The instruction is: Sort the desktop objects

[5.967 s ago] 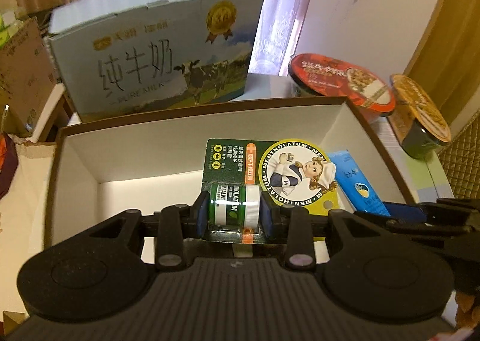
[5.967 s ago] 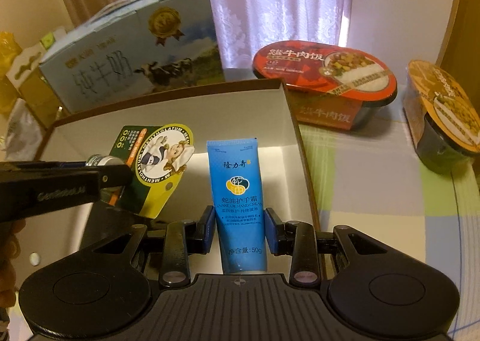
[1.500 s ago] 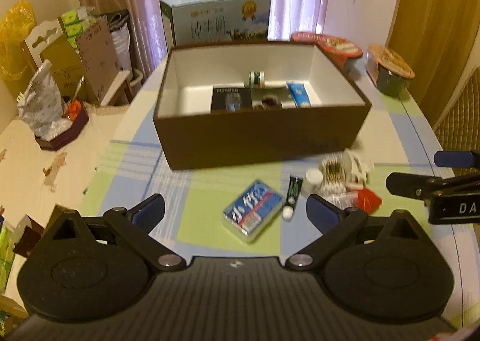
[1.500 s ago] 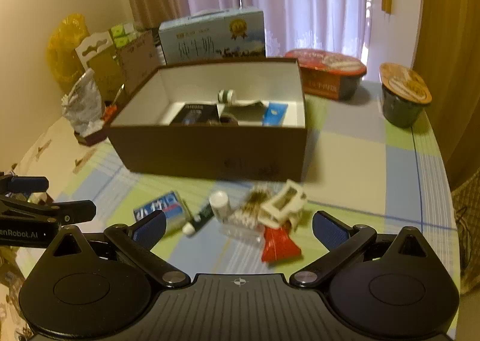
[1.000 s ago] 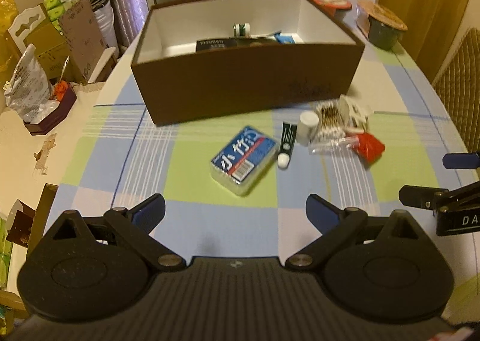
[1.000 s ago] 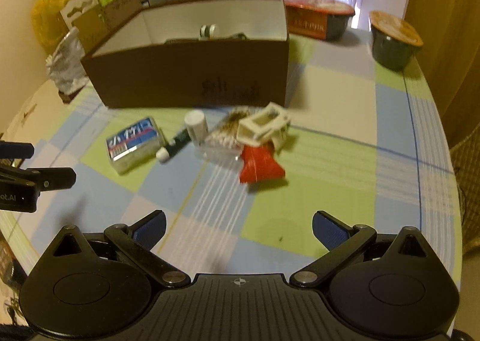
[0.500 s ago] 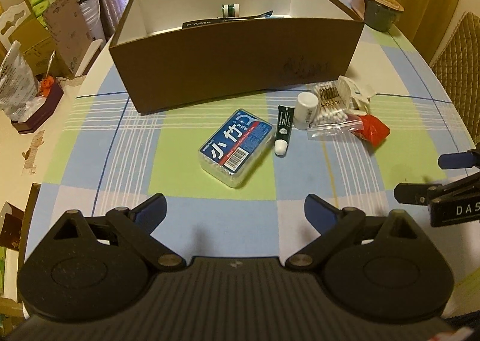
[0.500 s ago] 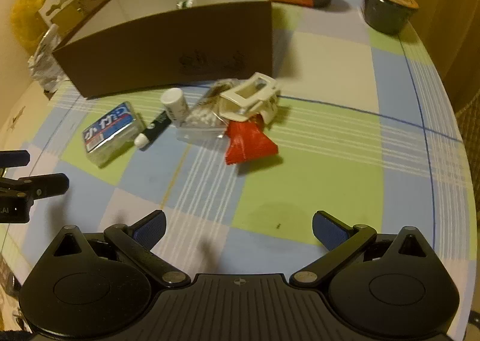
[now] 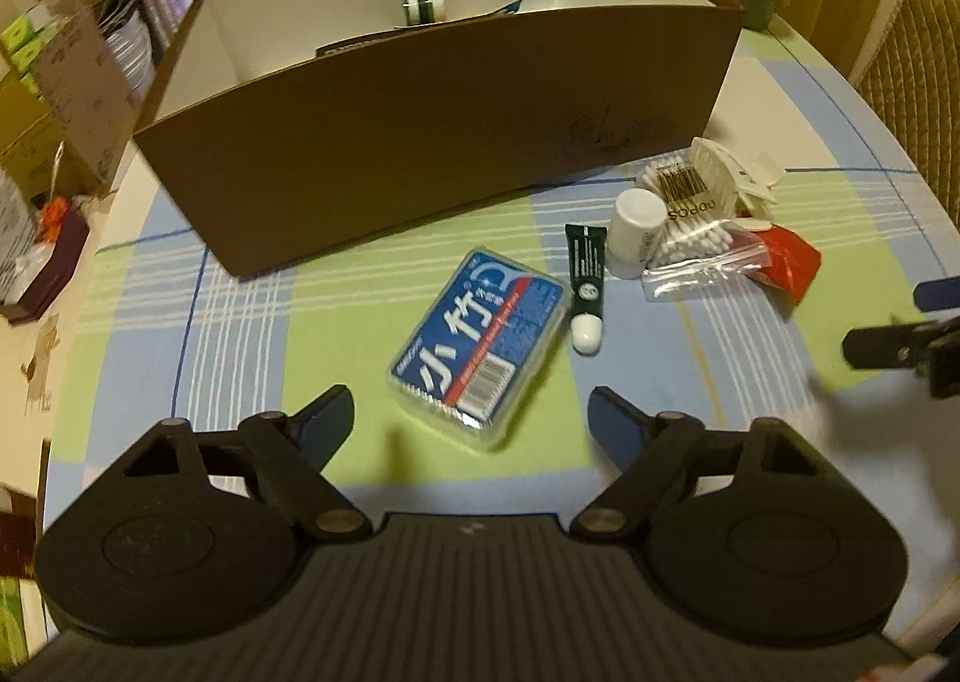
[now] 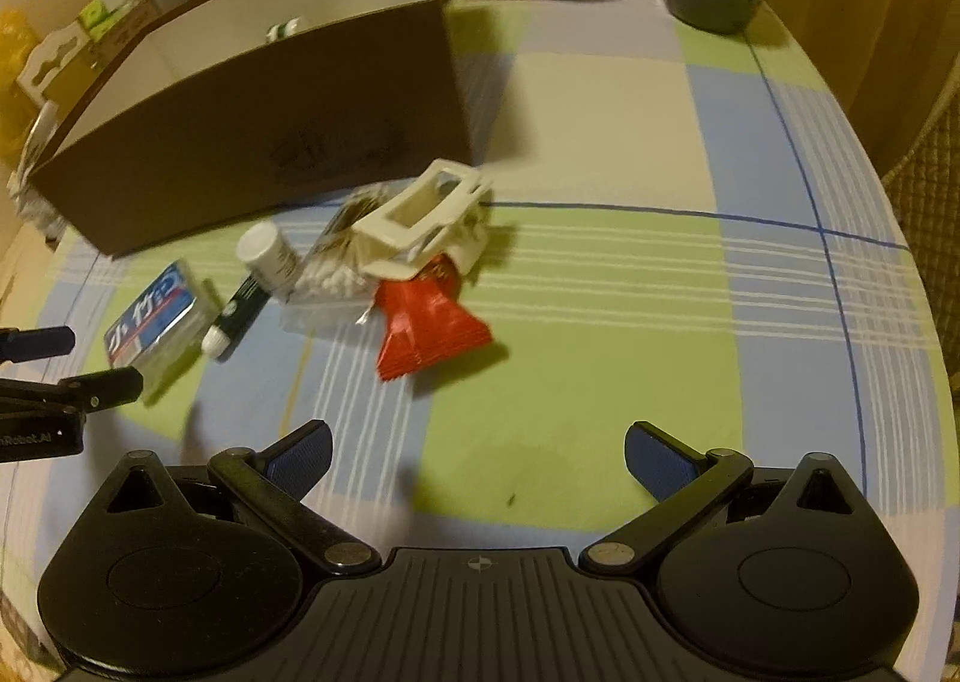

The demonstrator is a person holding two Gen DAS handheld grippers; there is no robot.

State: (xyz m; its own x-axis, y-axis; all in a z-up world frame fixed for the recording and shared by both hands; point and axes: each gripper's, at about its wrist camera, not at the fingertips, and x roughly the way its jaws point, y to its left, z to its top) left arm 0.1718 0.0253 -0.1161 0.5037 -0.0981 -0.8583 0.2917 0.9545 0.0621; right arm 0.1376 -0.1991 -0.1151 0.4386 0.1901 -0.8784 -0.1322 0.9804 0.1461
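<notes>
Left tongs (image 9: 469,417), jaws closing and still empty, hang above the blue-labelled clear plastic toothpick case (image 9: 480,337), which lies on the checked tabletop (image 9: 252,322) before the brown cardboard box (image 9: 420,130). Right tongs (image 10: 477,451) stand wide, empty. Risk: a closing pad may nudge the adjacent black tube (image 9: 583,283) or slip off the smooth case.

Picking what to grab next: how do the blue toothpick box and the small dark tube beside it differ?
The toothpick box is broad, flat and blue with white lettering; the dark tube is slim and near-black with a white cap. The toothpick box lies skewed; the dark tube points roughly toward the brown box. Both lie flat on the checked tablecloth.
</notes>
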